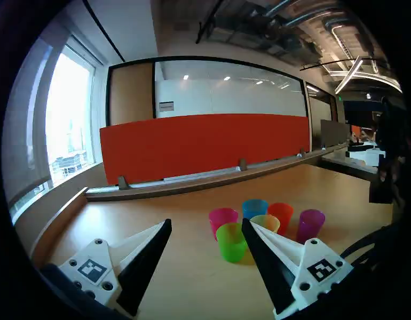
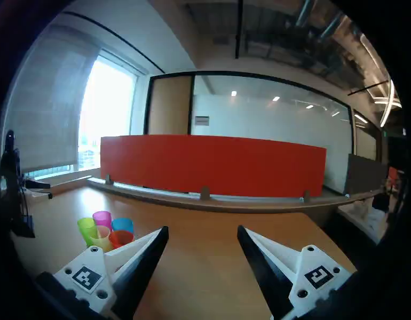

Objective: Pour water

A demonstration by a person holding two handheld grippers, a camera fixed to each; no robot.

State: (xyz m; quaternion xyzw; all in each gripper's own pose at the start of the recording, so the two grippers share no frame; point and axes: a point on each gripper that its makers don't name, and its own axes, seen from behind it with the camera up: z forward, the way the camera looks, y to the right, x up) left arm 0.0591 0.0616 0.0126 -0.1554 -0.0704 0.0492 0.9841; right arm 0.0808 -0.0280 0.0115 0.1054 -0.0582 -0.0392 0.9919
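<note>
**Pouring not yet begun; cups untouched**

The left hand-held gripper (image 1: 205,222) has its fingers spread wide and holds nothing; the right hand-held gripper (image 2: 202,229) is spread in the same way, also with nothing between the fingers. The cups (image 1: 281,213) stand in a tight group on the table (image 1: 179,282), ahead of the left hand-held gripper and apart from it. I judge that no cup is lifted and no water is poured; the whole task is left. Whether any cup has water inside, I cannot tell.

The cups look like thin, smooth, translucent plastic, narrower at the base: a green cup (image 1: 231,242) in front, a pink cup (image 1: 221,217), a blue cup (image 1: 254,207), a purple cup (image 1: 310,224). The table is pale, smooth and wood-coloured; a red panel (image 1: 205,145) closes its far edge.
</note>
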